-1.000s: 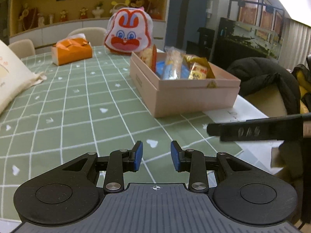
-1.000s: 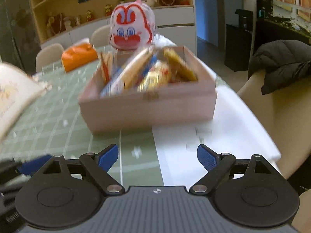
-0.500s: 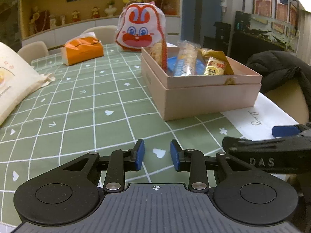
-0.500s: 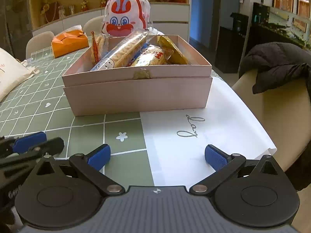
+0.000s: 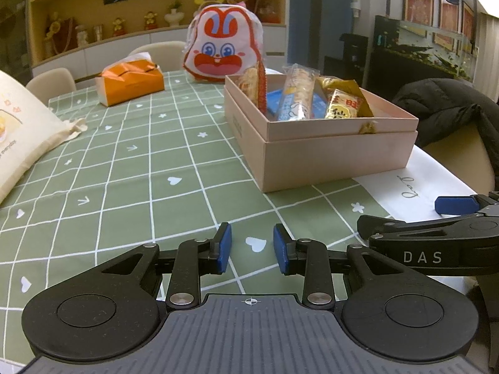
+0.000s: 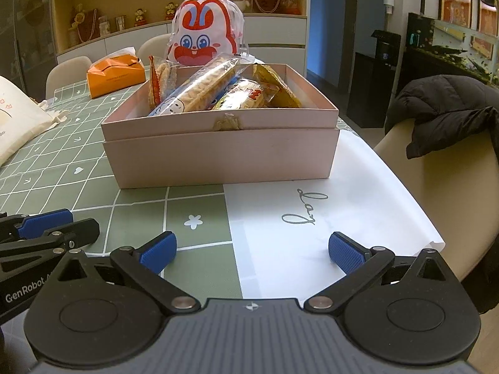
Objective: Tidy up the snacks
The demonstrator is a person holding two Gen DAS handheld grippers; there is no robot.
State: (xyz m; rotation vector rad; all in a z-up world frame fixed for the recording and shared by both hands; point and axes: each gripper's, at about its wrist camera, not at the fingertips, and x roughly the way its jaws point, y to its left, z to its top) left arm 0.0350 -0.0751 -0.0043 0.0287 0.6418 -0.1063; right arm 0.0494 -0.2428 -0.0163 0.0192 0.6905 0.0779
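Observation:
A pink box (image 5: pixel 336 152) stands on the green checked tablecloth, right of centre; it also shows in the right wrist view (image 6: pixel 221 152). Several snack packs stand in it: a long clear biscuit pack (image 6: pixel 199 88), a yellow pack (image 5: pixel 343 104), a red-edged pack (image 5: pixel 260 85) and a blue one (image 5: pixel 277 103). My left gripper (image 5: pixel 252 247) is partly open and empty, low over the cloth in front of the box. My right gripper (image 6: pixel 251 249) is wide open and empty, in front of the box over a white paper sheet (image 6: pixel 318 218).
A rabbit-face bag (image 5: pixel 224 51) stands behind the box. An orange tissue box (image 5: pixel 131 82) lies at the back left. A cream cloth bag (image 5: pixel 21 137) lies at the left. A chair with a dark jacket (image 6: pixel 446 115) stands at the table's right edge.
Both grippers have pulled back a little from the box and steadied. The right gripper's fingers now show at the right of the left wrist view. Jaw openings are unchanged.

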